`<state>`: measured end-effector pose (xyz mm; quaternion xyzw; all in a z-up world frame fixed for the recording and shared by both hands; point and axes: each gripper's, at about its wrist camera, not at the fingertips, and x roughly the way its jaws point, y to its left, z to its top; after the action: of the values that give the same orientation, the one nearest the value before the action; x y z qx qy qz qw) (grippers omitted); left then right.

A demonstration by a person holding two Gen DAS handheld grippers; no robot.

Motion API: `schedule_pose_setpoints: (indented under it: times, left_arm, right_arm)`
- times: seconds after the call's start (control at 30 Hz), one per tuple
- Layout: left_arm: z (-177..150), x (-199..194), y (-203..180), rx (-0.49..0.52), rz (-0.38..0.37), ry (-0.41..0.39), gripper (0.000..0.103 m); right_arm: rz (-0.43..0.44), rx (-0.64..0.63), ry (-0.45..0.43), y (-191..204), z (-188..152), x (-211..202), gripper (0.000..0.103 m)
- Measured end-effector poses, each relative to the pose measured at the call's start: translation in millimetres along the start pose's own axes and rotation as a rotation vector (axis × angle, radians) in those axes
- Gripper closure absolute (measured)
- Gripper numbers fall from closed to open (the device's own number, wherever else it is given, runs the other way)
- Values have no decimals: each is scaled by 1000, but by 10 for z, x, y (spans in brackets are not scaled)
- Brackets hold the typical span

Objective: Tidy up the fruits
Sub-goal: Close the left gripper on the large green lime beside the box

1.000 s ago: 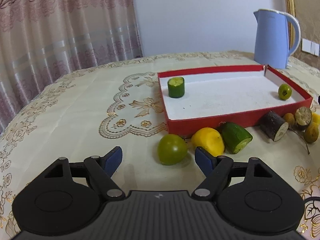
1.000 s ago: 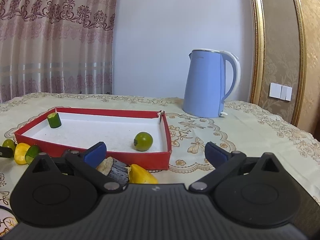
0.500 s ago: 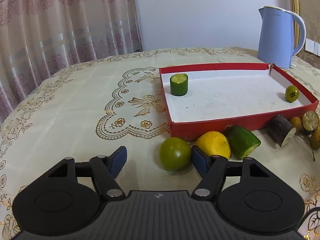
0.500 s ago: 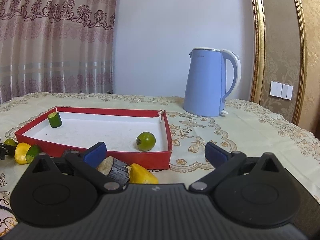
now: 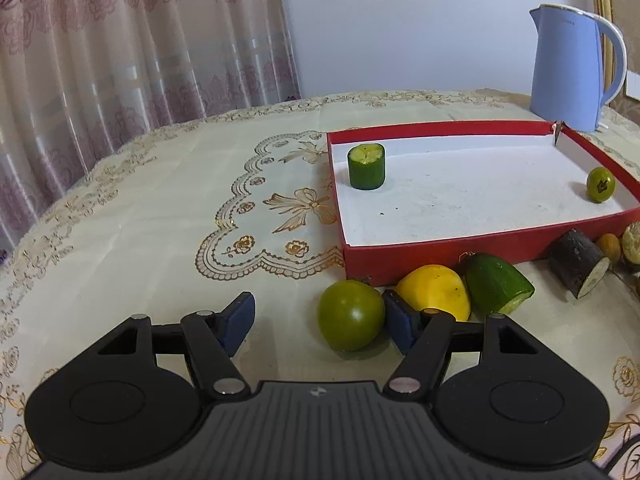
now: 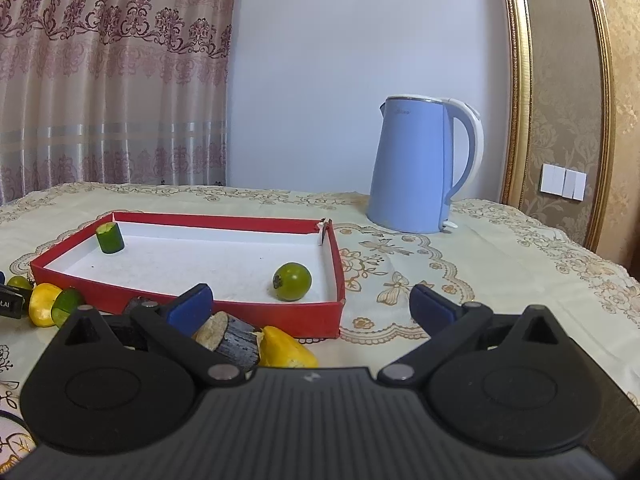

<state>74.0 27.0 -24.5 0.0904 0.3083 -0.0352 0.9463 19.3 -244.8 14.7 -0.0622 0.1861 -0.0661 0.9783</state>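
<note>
A green tomato (image 5: 350, 314) lies on the tablecloth in front of the red box (image 5: 440, 246). It sits between the fingers of my left gripper (image 5: 320, 320). The right pad (image 5: 396, 322) touches it, the left pad (image 5: 240, 318) stands well apart, so the gripper is open. Beside the tomato lie a yellow fruit (image 5: 436, 296), a cut cucumber piece (image 5: 498, 282) and a dark cut piece (image 5: 576, 262). Inside the box stand a cucumber stub (image 5: 366, 166) and a small green tomato (image 5: 600, 185). My right gripper (image 6: 312, 306) is wide open over a dark piece (image 6: 232, 336) and a yellow piece (image 6: 284, 350).
A blue kettle (image 6: 420, 168) stands behind the box's far right corner. Curtains hang behind the round table's far left edge. More small fruit pieces (image 5: 632, 240) lie at the box's near right. Bare tablecloth (image 5: 140, 220) stretches left of the box.
My left gripper has edged forward and its jaws have narrowed. The green tomato now lies between the fingers against the right pad. The right gripper has not moved.
</note>
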Motion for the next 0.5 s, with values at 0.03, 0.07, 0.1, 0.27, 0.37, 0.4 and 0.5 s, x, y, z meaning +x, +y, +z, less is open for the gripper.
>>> schedule_pose_setpoints:
  times: [0.03,0.07,0.1,0.27,0.37,0.4,0.5]
  left_arm:
    - [2,-1,-11,6,5,-2,33]
    - [3,-2,-17,8,8,-3,33]
    - [5,-1,-17,7,8,-2,34]
    - [5,-2,-5,-8,-9,3,38]
    - [9,-13,-1,-18,-41,5,51]
    - [10,-16,-13,-15,-44,4,56]
    - [11,-28,-60,-7,-54,3,68]
  right_arm:
    - [-1,1,2,0,0,4,0]
    - [-3,1,4,0,-1,9,0]
    - [-5,1,5,2,0,9,0]
    - [-9,2,6,12,1,11,0]
    - [-8,3,9,9,0,13,0]
    - [-7,4,9,6,1,12,0]
    - [0,4,5,8,1,12,0]
